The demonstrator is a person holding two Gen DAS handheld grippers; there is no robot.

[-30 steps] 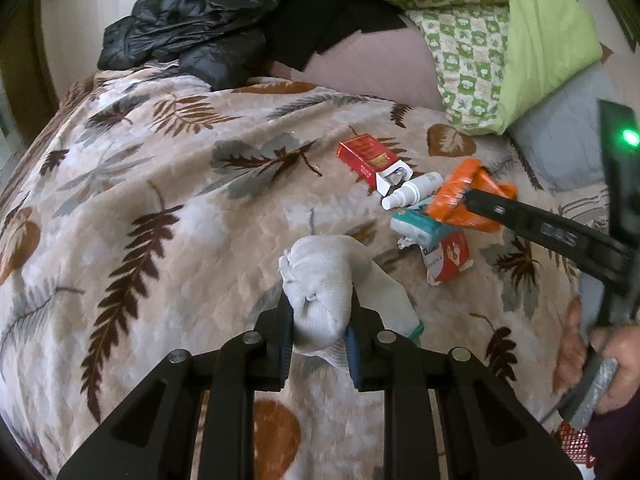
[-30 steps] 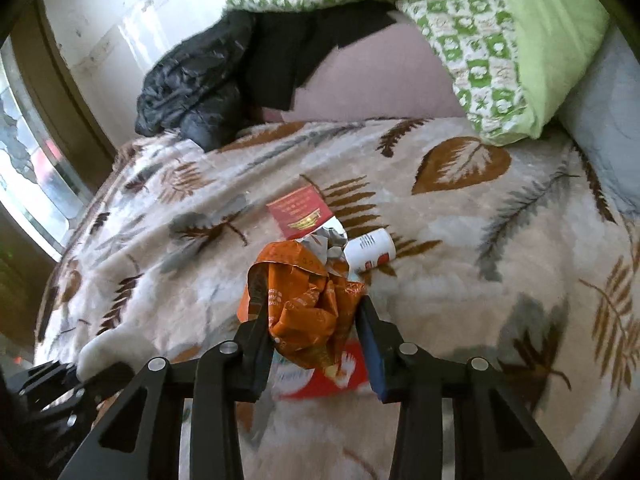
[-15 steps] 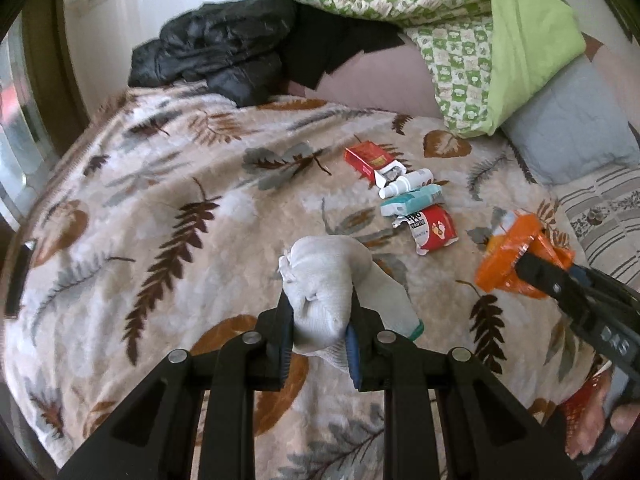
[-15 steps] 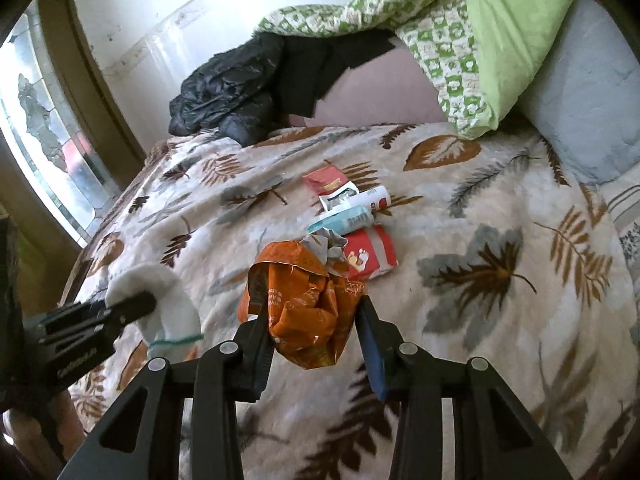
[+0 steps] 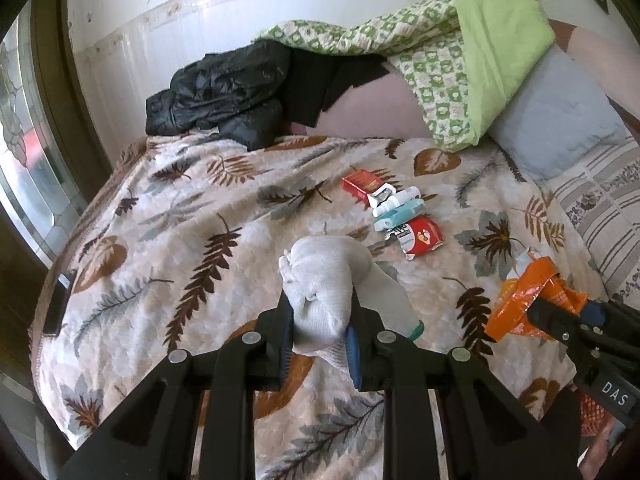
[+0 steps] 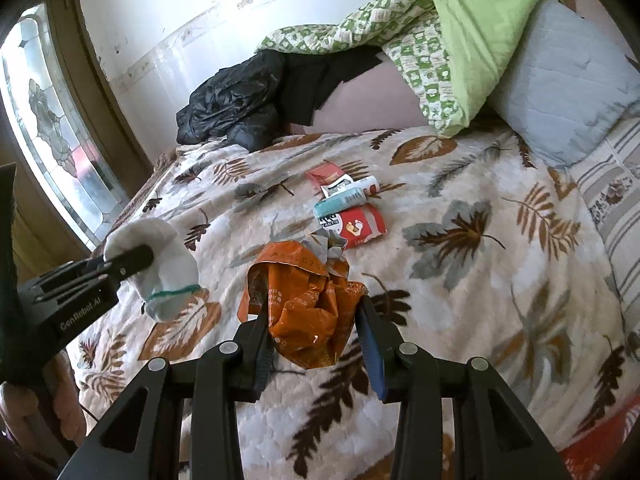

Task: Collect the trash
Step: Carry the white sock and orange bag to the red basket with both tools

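My left gripper point(image 5: 320, 312) is shut on a balled white sock point(image 5: 324, 276) with a green stripe, held above the leaf-patterned blanket point(image 5: 180, 216). That sock point(image 6: 160, 264) also shows at the left of the right wrist view. A crumpled orange wrapper point(image 6: 304, 304) is clamped in my right gripper point(image 6: 312, 316), also lifted off the bed; the same wrapper point(image 5: 524, 300) appears at the right of the left wrist view. Further back on the blanket lie a red carton point(image 5: 362, 184), a small white bottle point(image 5: 396, 202), a teal tube point(image 5: 398, 216) and a red-and-white packet point(image 5: 422, 240).
A black jacket point(image 5: 220, 92) and a green patterned quilt point(image 5: 440, 68) are piled at the bed's far side. A grey pillow point(image 5: 556, 128) and striped sheet point(image 5: 600, 208) lie at the right. A stained-glass window point(image 6: 52, 132) stands to the left. A dark flat object point(image 5: 58, 304) rests near the left bed edge.
Both grippers have pulled back and risen from the litter pile, each keeping its load. More of the bed and wall is in view, and the right gripper has left the pile area.
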